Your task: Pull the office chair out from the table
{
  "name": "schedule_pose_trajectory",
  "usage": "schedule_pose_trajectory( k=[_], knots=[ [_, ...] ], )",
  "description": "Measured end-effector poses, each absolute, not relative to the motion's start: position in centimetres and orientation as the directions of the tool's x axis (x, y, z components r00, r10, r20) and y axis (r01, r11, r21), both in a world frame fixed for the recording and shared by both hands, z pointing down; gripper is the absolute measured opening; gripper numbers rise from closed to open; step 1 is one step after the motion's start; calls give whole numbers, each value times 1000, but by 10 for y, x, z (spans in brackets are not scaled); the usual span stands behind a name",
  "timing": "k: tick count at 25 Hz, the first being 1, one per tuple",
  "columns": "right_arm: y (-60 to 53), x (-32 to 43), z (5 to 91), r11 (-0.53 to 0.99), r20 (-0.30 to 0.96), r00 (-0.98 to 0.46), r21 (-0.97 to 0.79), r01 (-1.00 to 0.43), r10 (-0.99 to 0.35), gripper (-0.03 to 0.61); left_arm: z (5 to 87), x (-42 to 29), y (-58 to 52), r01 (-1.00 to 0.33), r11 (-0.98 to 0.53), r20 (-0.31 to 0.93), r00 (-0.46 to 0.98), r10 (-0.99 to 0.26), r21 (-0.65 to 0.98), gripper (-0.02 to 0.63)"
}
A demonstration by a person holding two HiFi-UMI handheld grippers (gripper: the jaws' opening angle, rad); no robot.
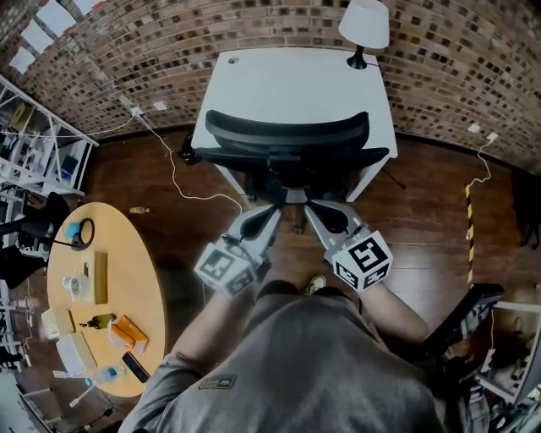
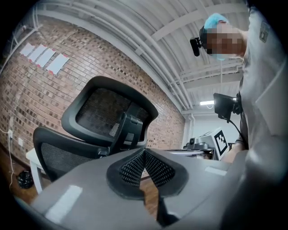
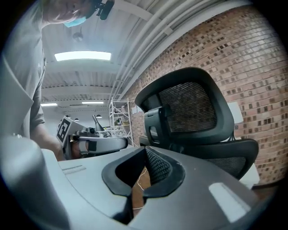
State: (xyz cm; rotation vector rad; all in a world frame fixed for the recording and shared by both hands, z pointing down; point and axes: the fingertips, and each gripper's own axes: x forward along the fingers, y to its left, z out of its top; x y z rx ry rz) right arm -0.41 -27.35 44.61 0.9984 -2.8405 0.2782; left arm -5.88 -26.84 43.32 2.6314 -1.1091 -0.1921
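Note:
The black mesh office chair (image 1: 287,139) stands with its seat under the white table (image 1: 296,80) and its back toward me. It fills the left gripper view (image 2: 108,112) and the right gripper view (image 3: 193,108). My left gripper (image 1: 272,210) and right gripper (image 1: 313,207) are held side by side just behind the chair's back, pointing at it and not touching it. Both are shut with nothing between the pads, as the left gripper (image 2: 144,153) and right gripper (image 3: 145,152) show up close. Each view catches the other gripper beside it.
A white lamp (image 1: 365,25) stands on the table's far right corner by the brick wall. A round wooden table (image 1: 110,245) with several small items is at the left. A white cable (image 1: 190,182) runs across the wooden floor. Another dark chair (image 1: 469,317) is at the right.

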Motion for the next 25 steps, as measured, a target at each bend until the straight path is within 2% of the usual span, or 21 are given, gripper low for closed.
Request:
schedule_pose_trajectory(
  k=[7, 9, 17, 21, 25],
  knots=[
    [-308, 16, 458, 705, 234, -700, -80, -705, -674, 12, 447, -93, -311, -721, -644, 38, 673, -738, 257, 2],
    [-319, 26, 463, 682, 268, -669, -55, -729, -693, 60, 449, -106, -325, -736, -640, 75, 667, -741, 222, 11],
    [-361, 78, 466, 620, 382, -517, 225, -752, -766, 205, 455, -151, -375, -779, -623, 181, 605, -776, -66, 190],
    [-382, 108, 469, 584, 442, -407, 414, -698, -800, 271, 457, -165, -396, -745, -627, 243, 580, -778, -229, 266],
    [-399, 129, 478, 594, 504, -355, 465, -657, -787, 320, 470, -170, -408, -688, -659, 318, 579, -751, -304, 334]
  ],
)
